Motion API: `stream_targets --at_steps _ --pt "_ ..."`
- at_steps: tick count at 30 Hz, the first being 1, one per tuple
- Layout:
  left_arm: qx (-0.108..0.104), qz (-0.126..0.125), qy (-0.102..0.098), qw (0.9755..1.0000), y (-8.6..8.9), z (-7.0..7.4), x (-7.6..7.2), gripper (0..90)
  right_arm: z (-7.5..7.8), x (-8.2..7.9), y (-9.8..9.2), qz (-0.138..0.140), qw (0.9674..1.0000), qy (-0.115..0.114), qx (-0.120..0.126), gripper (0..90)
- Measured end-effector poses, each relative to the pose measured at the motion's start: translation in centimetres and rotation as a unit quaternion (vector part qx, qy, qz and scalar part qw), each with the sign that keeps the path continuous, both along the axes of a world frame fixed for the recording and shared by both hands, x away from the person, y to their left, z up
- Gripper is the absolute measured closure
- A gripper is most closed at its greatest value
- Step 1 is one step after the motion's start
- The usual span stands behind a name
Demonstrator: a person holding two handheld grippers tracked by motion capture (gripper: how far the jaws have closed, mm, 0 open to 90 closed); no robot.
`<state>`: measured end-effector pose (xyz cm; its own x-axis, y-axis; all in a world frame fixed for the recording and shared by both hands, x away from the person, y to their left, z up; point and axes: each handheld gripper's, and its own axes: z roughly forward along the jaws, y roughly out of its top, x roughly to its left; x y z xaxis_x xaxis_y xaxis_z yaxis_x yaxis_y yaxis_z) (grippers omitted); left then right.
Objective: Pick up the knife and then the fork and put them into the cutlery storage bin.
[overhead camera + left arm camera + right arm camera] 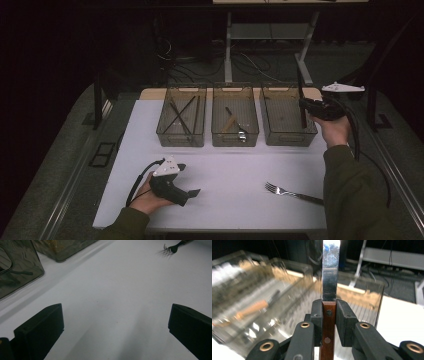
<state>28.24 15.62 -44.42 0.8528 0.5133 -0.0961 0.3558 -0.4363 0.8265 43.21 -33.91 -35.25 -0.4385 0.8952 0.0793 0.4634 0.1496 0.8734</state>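
While right tongs [329,311] clamp the knife [330,272] upright over the right bin [287,131], left tongs [112,327] apart.

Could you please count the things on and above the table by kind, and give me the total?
Clear bins: 3
Forks lying on the table: 1
Knives with wooden handle, held by the right gripper: 1
Grippers, with the left gripper: 2
Total: 7
The utensils inside the bins are too dim to count.
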Motion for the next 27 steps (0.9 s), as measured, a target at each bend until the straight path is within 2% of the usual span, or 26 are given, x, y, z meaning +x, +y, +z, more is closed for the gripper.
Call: stream_targets --at_steps 1,2,5,6,7,8,11,12,13,14,15,16,17,18,19,23,24,25,26,27 --pt "0.0 0.0 0.0 1.0 0.0 0.0 0.0 0.0 0.0 0.0 0.0 0.0 1.0 0.0 0.0 77.3" --pt "-0.003 0.0 -0.001 1.0 0.0 0.0 0.0 0.0 -0.9 0.5 0.0 -0.004 0.9998 0.015 -0.015 77.3" --pt "-0.009 -0.002 -0.003 1.0 0.0 0.1 0.0 0.0 -1.7 0.8 0.0 -0.004 0.9994 0.027 -0.024 77.3" --pt "-0.006 -0.001 -0.002 1.0 0.1 0.1 0.0 0.0 -2.3 1.1 0.1 -0.002 0.9985 0.04 -0.037 77.2" --pt "-0.006 -0.001 -0.002 1.0 0.1 0.1 0.0 0.0 -2.3 1.1 0.1 -0.002 0.9985 0.04 -0.037 77.2" --pt "-0.004 0.0 -0.003 1.0 0.1 0.1 0.0 0.0 -3.0 1.2 0.1 0.0 0.9975 0.053 -0.047 77.2" --pt "-0.005 0.001 -0.002 1.0 0.1 0.1 0.0 0.0 -3.4 1.2 0.0 0.001 0.9966 0.062 -0.054 77.2" --pt "-0.004 0.002 -0.001 1.0 0.1 0.1 0.0 0.0 -3.8 1.2 -0.1 0.002 0.9955 0.072 -0.062 77.1" --pt "-0.004 0.002 -0.001 1.0 0.1 0.1 0.0 0.0 -3.8 1.2 -0.1 0.002 0.9955 0.072 -0.062 77.1" --pt "-0.002 0.001 0.002 1.0 0.1 0.1 0.0 0.0 -4.0 1.3 -0.1 0.002 0.994 0.086 -0.069 76.2" --pt "-0.002 0.001 0.002 1.0 0.1 0.1 0.0 0.0 -4.0 1.3 -0.1 0.002 0.994 0.086 -0.069 76.2" --pt "-0.003 0.001 0.003 1.0 0.1 0.1 0.0 0.0 -4.1 1.3 0.0 0.007 0.9931 0.091 -0.074 66.1" --pt "-0.003 0.001 0.003 1.0 0.1 0.1 0.0 0.0 -4.1 1.3 0.0 0.007 0.9931 0.091 -0.074 66.1" --pt "-0.003 0.0 0.004 1.0 0.1 0.1 0.0 0.0 -3.8 1.1 -0.1 0.002 0.9944 0.082 -0.066 56.1" --pt "-0.003 0.0 0.004 1.0 0.1 0.1 0.0 0.0 -3.8 1.1 -0.1 0.002 0.9944 0.082 -0.066 56.1" --pt "-0.002 0.002 0.01 0.9999 0.1 0.1 0.0 0.0 -3.0 0.5 -0.2 0.014 0.9963 0.072 -0.045 46.8" --pt "-0.001 0.002 0.012 0.9999 0.1 0.1 0.0 0.0 -2.6 -0.1 -0.3 0.021 0.9967 0.071 -0.035 43.7" --pt "0.0 0.003 0.014 0.9999 0.1 0.1 0.0 0.0 -2.6 -0.1 -0.3 0.021 0.9967 0.071 -0.035 43.7" --pt "0.0 0.004 0.015 0.9999 0.1 0.1 0.0 0.0 -2.2 -0.9 -0.3 0.03 0.9971 0.066 -0.024 41.6" --pt "0.0 0.004 0.016 0.9999 0.1 0.1 0.0 0.0 -2.2 -0.9 -0.3 0.03 0.9971 0.066 -0.024 41.6"
